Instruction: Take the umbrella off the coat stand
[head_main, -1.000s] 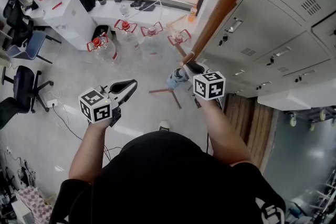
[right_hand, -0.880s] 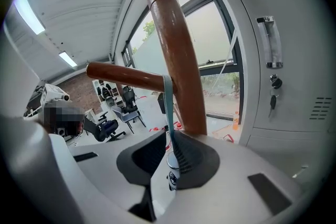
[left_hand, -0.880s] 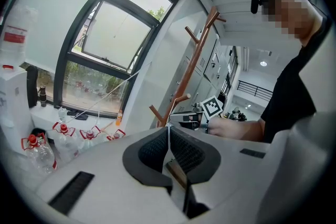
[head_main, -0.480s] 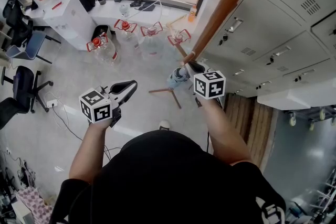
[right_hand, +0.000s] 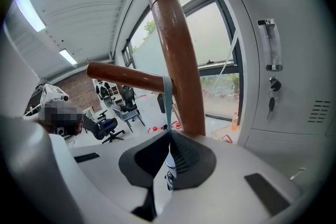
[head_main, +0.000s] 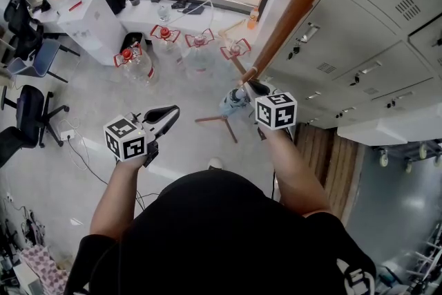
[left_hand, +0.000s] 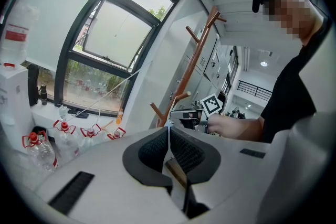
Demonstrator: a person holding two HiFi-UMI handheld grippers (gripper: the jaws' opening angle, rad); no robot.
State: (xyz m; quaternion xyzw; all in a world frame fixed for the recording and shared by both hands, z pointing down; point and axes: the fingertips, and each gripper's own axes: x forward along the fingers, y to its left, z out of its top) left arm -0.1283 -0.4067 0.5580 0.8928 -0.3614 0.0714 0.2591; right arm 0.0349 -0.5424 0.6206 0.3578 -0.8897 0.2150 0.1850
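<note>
A brown wooden coat stand (head_main: 298,7) rises at the right beside the lockers. A small folded grey-blue umbrella (head_main: 233,102) hangs by a teal strap (right_hand: 167,99) looped over a side peg (right_hand: 128,77) of the stand's pole (right_hand: 177,50). My right gripper (head_main: 246,89) is shut on that strap just under the peg, and the umbrella's top (right_hand: 168,171) shows below the closed jaws. Off to the left and apart from the stand, my left gripper (head_main: 168,114) is shut on nothing. In the left gripper view the stand (left_hand: 185,78) and the right gripper's marker cube (left_hand: 210,104) lie ahead.
Several water bottles with red handles (head_main: 199,43) stand on the floor under the window. A white water dispenser (head_main: 86,23) is at the far left, with office chairs (head_main: 31,114) beside it. Grey lockers (head_main: 359,31) fill the right side. The stand's legs (head_main: 215,119) spread over the floor.
</note>
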